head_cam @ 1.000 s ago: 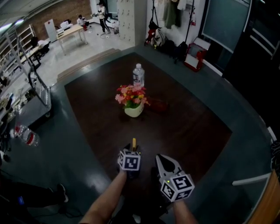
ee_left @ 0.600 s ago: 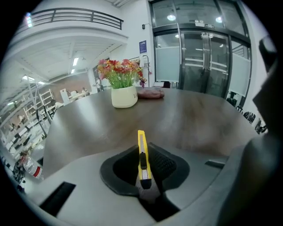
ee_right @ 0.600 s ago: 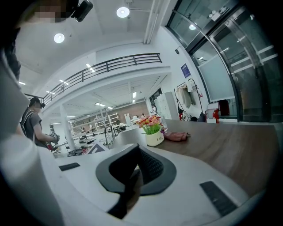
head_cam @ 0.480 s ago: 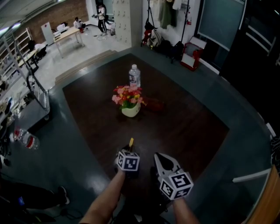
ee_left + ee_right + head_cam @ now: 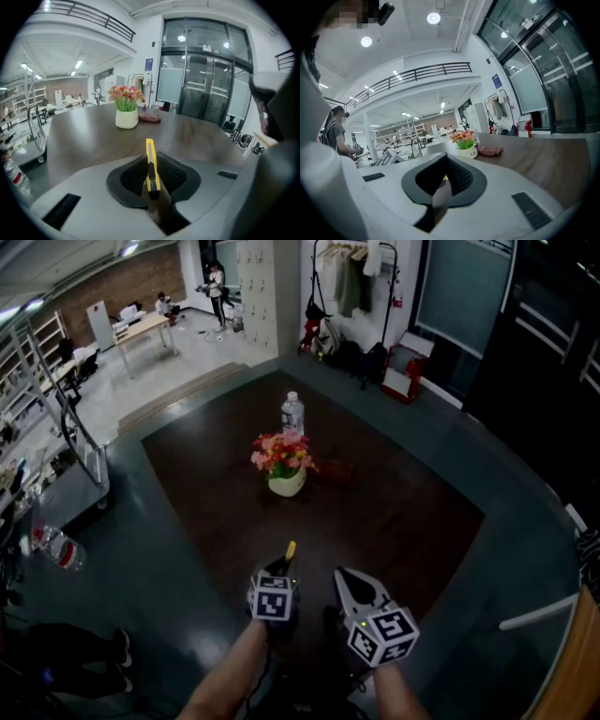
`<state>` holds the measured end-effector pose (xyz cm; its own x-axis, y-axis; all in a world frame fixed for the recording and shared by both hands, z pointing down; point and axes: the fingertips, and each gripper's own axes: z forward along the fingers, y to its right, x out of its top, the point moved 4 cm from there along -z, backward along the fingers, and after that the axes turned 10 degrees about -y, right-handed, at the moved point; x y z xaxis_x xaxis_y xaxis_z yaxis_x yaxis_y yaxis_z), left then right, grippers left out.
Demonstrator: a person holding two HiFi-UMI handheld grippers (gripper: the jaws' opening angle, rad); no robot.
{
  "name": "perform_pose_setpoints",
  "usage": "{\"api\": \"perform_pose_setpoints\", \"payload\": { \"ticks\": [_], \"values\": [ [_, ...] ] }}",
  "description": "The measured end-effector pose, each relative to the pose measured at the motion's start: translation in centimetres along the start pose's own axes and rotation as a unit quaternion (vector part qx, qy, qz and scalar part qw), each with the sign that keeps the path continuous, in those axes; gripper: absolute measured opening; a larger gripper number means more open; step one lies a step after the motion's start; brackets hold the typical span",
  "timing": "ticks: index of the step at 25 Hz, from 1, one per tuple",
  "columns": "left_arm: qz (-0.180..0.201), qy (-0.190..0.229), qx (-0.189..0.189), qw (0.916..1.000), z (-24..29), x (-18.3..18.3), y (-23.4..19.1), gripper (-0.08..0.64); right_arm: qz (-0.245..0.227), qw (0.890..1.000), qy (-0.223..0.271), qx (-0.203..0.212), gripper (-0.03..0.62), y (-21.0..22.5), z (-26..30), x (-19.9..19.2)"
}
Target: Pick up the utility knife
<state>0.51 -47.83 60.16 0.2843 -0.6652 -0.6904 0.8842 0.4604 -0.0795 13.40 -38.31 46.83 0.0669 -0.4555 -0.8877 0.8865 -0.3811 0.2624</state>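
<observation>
Left tongs (image 5: pixel 151 158) pinch the thin utility knife (image 5: pixel 152 179); right tongs (image 5: pixel 446 158) are closed, empty. A wobble could let it slip out.

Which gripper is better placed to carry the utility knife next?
Left. The left gripper has just been closing its jaws and now clamps the yellow utility knife; the right gripper beside it holds nothing, jaws together.
</observation>
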Motion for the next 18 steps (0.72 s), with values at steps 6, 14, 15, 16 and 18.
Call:
{"api": "perform_pose_setpoints", "payload": {
  "ticks": [6,14,15,16,18],
  "values": [
    [0.006,0.076,-0.048,0.9959,-6.1,2.4,1.3,0.067,-0.001,0.999,0.045,-0.005,0.011,-2.4,-1.6,1.4],
    [0.009,0.158,-0.096,0.9828,-13.5,4.5,2.1,0.067,-0.021,0.995,0.101,0.007,0.011,-6.0,-2.9,4.0],
    [0.008,0.164,-0.1,0.9814,-14.4,4.7,2.1,0.068,-0.025,0.994,0.107,0.011,0.011,-6.3,-3.1,4.2],
    [0.007,0.169,-0.104,0.98,-15.2,4.8,2.1,0.067,-0.028,0.993,0.111,0.013,0.011,-6.7,-3.3,4.4],
    [0.006,0.182,-0.111,0.9769,-17.0,5.1,2.1,0.068,-0.033,0.993,0.116,0.015,0.011,-7.5,-3.7,4.7]
  ]
}}
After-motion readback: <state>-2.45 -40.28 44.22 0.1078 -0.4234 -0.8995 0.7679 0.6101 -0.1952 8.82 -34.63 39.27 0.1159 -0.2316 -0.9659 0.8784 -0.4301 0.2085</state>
